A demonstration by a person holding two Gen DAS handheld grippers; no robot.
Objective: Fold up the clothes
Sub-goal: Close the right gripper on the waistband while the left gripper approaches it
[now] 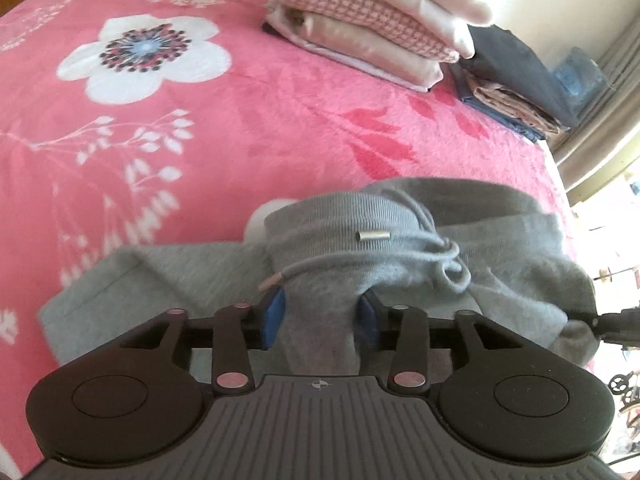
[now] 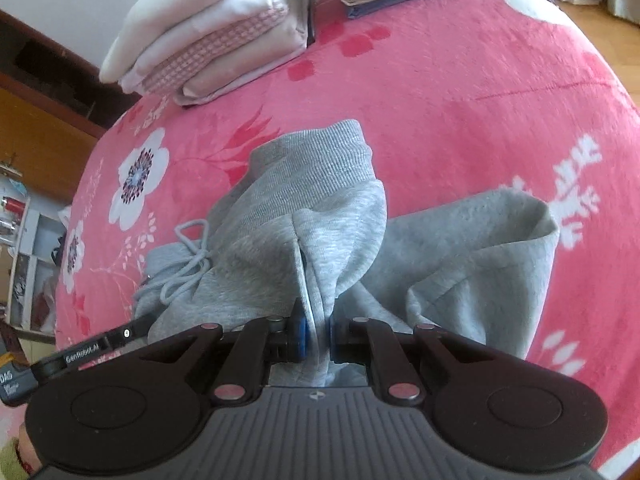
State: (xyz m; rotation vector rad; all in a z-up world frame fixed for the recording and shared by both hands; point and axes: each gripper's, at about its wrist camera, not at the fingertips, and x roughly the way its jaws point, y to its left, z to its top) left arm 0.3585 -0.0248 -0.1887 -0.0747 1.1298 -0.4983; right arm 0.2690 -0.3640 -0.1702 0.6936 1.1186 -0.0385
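Note:
Grey sweatpants (image 1: 400, 248) with a ribbed waistband (image 2: 316, 160) and a tied drawstring (image 1: 448, 256) lie bunched on a pink floral blanket (image 1: 240, 128). My left gripper (image 1: 321, 318) has its blue pads on either side of a thick bunch of grey cloth below the drawstring and holds it. In the right wrist view my right gripper (image 2: 317, 336) is shut on a narrow upright fold of the same sweatpants (image 2: 460, 248), whose far end trails to the right. The left gripper's arm (image 2: 100, 340) shows at the lower left of that view.
A folded stack of pink and white clothes (image 1: 360, 28) sits at the far side of the bed, with a darker folded stack (image 1: 516, 84) beside it. The bed edge falls away on the right, toward a curtain (image 1: 616, 80) and a wooden floor (image 2: 624, 40).

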